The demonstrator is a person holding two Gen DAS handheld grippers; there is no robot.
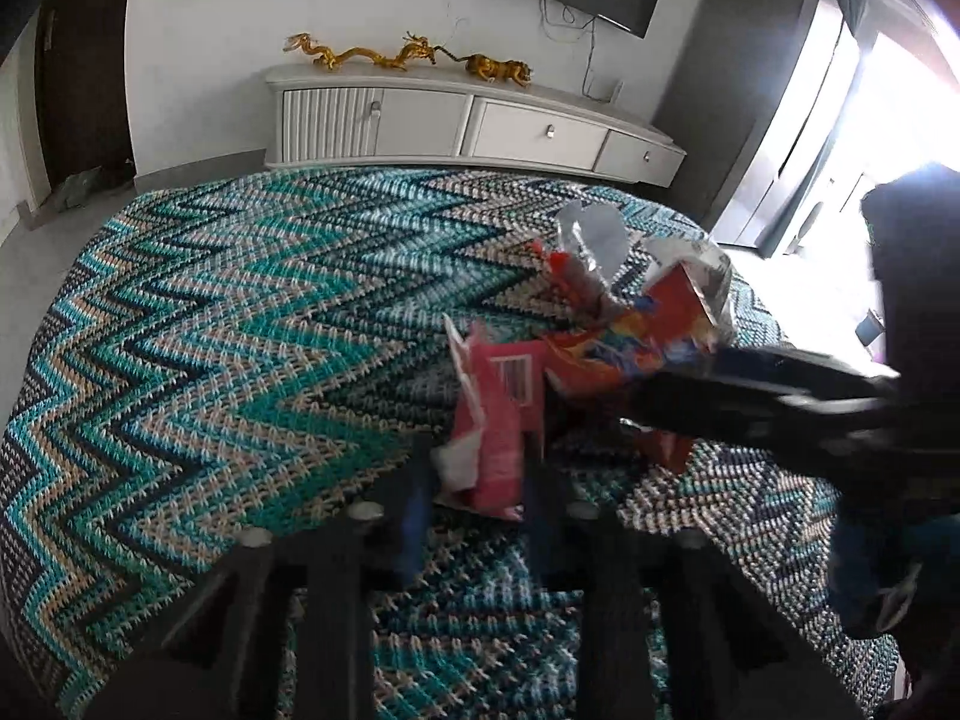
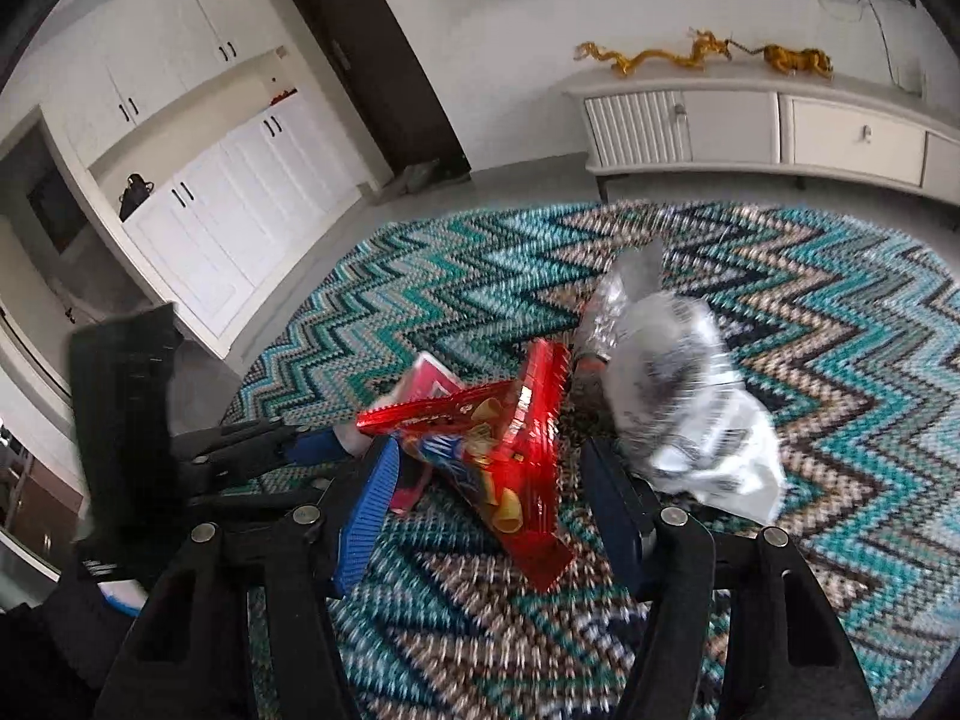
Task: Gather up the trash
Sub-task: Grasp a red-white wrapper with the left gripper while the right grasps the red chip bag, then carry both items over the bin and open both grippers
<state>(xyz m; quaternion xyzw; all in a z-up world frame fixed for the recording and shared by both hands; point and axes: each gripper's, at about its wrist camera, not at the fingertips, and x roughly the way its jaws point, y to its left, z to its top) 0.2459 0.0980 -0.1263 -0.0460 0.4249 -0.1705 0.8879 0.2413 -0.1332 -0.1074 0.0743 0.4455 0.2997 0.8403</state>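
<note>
Bed with the teal zigzag knit cover fills both wrist views. A white sideboard with gold dragon figures stands beyond its far edge. I note no bin or bag in either view, so I cannot tell where the trash is to go.

Trash sits in one loose heap near the middle of the cover: a crumpled clear-and-silver wrapper at the far right side, a red snack bag in the middle, and a pink packet on the left.

Right gripper: jaws stand about half apart, straddling the red snack bag. The bag's long axis runs roughly along my pointing line, the narrow end toward the camera, the wide open end away. Pads are blurred, and I cannot tell whether they touch the bag yet. The silver wrapper lies just beyond the right finger, outside the jaws.

Left gripper: jaws nearly together with the pink packet between the fingers; I judge it pinched. The packet stands roughly upright, long axis pointing away from the camera, barcode side facing me.

Judgement: each packet lies dead ahead of its own gripper. The silver wrapper is nearer the right hand.
</note>
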